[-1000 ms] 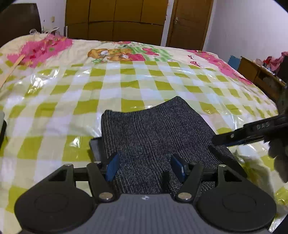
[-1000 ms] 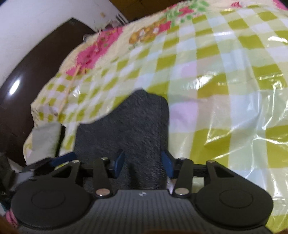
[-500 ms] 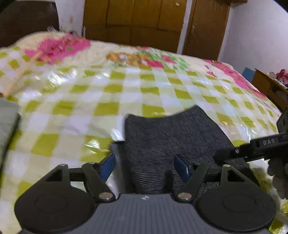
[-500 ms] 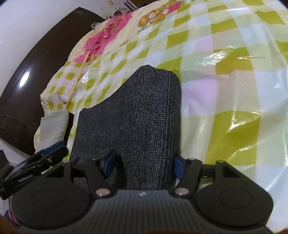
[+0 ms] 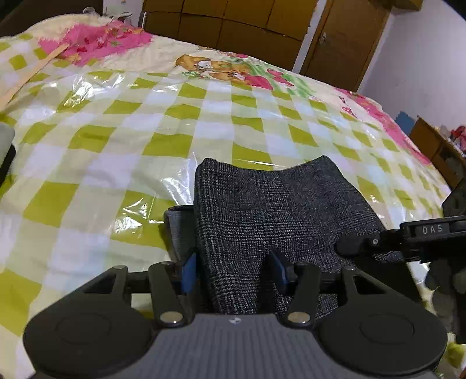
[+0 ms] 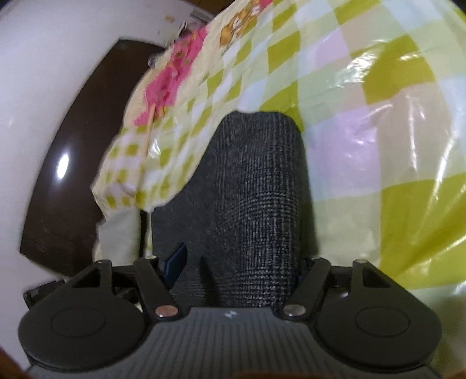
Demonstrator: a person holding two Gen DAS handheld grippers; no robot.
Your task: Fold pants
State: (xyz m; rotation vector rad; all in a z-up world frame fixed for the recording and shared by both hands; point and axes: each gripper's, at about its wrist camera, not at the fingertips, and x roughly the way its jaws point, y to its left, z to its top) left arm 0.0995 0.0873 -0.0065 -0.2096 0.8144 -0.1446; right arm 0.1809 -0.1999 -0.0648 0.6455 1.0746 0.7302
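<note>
The dark grey checked pants (image 5: 276,210) lie folded on the green-and-white checked bed cover (image 5: 139,137). My left gripper (image 5: 233,272) straddles their near left edge, with a thick fold of fabric between its blue pads (image 5: 188,274). Its jaws are closing and still stand wide. In the right wrist view the pants (image 6: 256,180) run away from my right gripper (image 6: 238,265), which straddles a raised fold. These jaws are closing too; the left pad (image 6: 174,262) stands clear of the fold and the right pad is hidden behind cloth. The right gripper's black finger (image 5: 361,243) rests on the pants' right edge.
Glossy plastic film covers the bed. A wooden stick (image 5: 32,73) lies at the far left, and a grey cloth (image 5: 5,140) sits at the left edge. A wooden wardrobe (image 5: 233,26) and door (image 5: 343,38) stand behind; a brown cabinet (image 5: 437,148) stands right, a dark headboard (image 6: 64,163) left.
Both grippers sank closer to the pants and rolled a little. Their jaws widened, then narrowed around the near folds. The pants now fill more of the right wrist view.
</note>
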